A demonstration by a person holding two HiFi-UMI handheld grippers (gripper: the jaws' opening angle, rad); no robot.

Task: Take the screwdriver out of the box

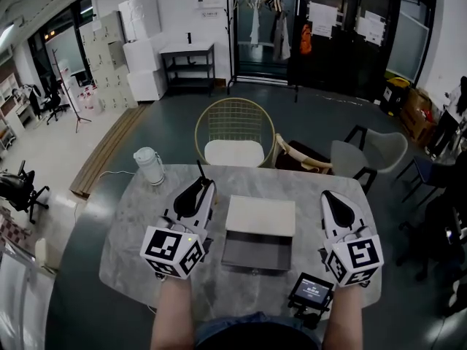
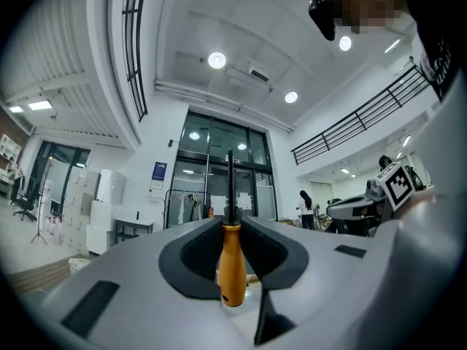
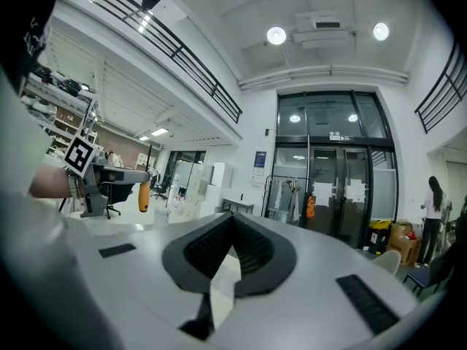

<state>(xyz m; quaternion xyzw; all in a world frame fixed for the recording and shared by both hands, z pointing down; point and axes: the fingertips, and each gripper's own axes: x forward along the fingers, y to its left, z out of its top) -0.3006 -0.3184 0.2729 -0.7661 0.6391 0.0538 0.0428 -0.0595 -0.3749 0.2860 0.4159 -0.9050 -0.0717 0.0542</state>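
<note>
An orange-handled screwdriver (image 2: 232, 268) stands upright between the jaws of my left gripper (image 2: 232, 223), which is shut on the handle; its black shaft (image 1: 200, 170) points up past the fingertips. In the head view the left gripper (image 1: 198, 189) hovers left of the open grey box (image 1: 255, 252), whose pale lid (image 1: 260, 215) lies back behind it. The box's inside looks bare. My right gripper (image 1: 330, 198) hangs right of the box, and its jaws meet with nothing between them (image 3: 233, 219). From the right gripper view the orange handle (image 3: 144, 195) shows at far left.
A round marble table (image 1: 139, 224) carries a white kettle (image 1: 149, 166) at its back left and a small screen device (image 1: 311, 290) at its front right. Behind the table stand a wire chair (image 1: 235, 133) and a grey chair (image 1: 372, 152).
</note>
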